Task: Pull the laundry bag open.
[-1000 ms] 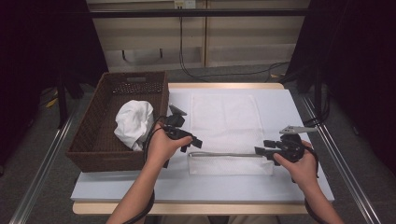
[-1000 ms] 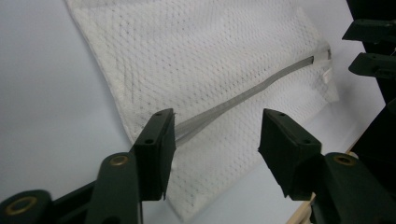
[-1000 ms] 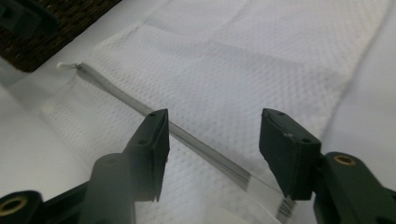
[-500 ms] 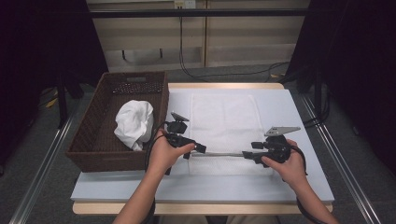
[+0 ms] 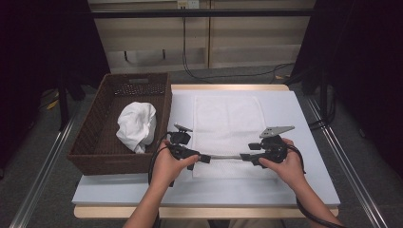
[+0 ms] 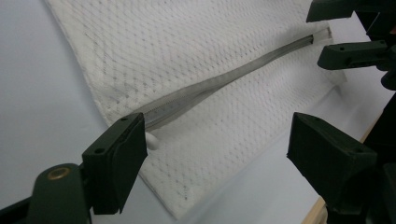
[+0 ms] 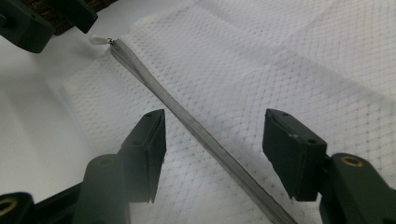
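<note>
- The left gripper (image 5: 205, 158) and right gripper (image 5: 244, 157) hover low over the near end of the white mesh bag (image 5: 227, 127), which lies flat on the table (image 5: 294, 118); both stand with jaws apart, holding nothing.
- The grey zipper (image 5: 225, 156) runs between them, its white pull tab (image 6: 152, 140) just beside the left gripper's jaw.
- To open it well, I judge the left should pinch the tab squarely while the right pins the fabric near the zipper's other end.
- Farther left, a wicker basket (image 5: 95, 142) holds a bundled white cloth (image 5: 137, 125).
</note>
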`<state>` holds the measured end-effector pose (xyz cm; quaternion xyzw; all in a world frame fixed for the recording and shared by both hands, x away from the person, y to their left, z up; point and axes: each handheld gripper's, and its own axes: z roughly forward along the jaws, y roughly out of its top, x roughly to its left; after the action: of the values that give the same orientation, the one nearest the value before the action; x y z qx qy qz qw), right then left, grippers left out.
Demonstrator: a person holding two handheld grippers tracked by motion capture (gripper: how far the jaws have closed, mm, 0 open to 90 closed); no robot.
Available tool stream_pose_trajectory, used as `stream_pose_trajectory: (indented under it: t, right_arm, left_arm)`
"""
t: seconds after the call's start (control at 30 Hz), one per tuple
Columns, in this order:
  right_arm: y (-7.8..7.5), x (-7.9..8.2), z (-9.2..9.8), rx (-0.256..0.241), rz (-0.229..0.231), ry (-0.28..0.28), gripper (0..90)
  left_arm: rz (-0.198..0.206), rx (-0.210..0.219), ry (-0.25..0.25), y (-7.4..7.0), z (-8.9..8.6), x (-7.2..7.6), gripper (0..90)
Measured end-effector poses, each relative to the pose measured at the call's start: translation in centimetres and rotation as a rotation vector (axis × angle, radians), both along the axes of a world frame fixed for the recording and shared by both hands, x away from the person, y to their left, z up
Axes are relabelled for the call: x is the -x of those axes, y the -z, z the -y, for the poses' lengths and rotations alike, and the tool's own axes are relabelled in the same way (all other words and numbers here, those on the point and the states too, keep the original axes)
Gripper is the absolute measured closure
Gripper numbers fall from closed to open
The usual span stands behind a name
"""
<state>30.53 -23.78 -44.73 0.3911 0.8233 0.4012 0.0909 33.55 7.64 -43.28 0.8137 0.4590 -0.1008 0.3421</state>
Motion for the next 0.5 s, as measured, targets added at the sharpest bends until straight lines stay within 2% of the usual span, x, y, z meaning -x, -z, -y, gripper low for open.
stream_pose_trajectory:
  t: [0.03,0.07,0.1,0.17,0.2,0.23,0.3,0.4,0.5]
  right_arm:
    - [0.0,0.0,-0.1,0.003,-0.003,0.003,39.4]
    - [0.0,0.0,-0.1,0.004,-0.004,-0.002,39.4]
    - [0.1,-0.1,-0.2,0.003,-0.004,-0.003,39.4]
    - [0.2,0.0,-0.4,0.009,-0.011,0.0,39.4]
    - [0.3,-0.1,-0.5,0.01,-0.011,-0.012,39.4]
    - [0.4,-0.1,-0.6,0.018,-0.007,-0.012,39.4]
    - [0.5,-0.1,-0.8,0.031,-0.006,-0.02,39.6]
    - [0.6,-0.3,-1.0,0.026,-0.013,-0.022,40.2]
    - [0.6,-0.3,-1.2,0.044,-0.023,-0.033,41.8]
  left_arm:
    - [0.001,0.009,0.001,0.0,0.1,0.1,18.7]
    - [0.001,0.022,-0.03,0.1,0.2,0.3,18.2]
    - [0.004,0.013,-0.01,0.0,0.1,0.3,18.1]
    - [0.018,0.02,-0.008,0.1,0.2,0.6,17.5]
    - [0.031,-0.001,0.014,0.1,0.1,0.6,17.5]
    - [0.03,0.011,-0.001,0.1,0.3,0.8,17.4]
    - [0.027,0.017,0.009,0.3,0.3,0.8,17.2]
    - [0.04,-0.011,0.016,0.4,0.3,0.8,16.8]
    - [0.041,0.005,0.0,0.4,0.3,1.0,16.2]
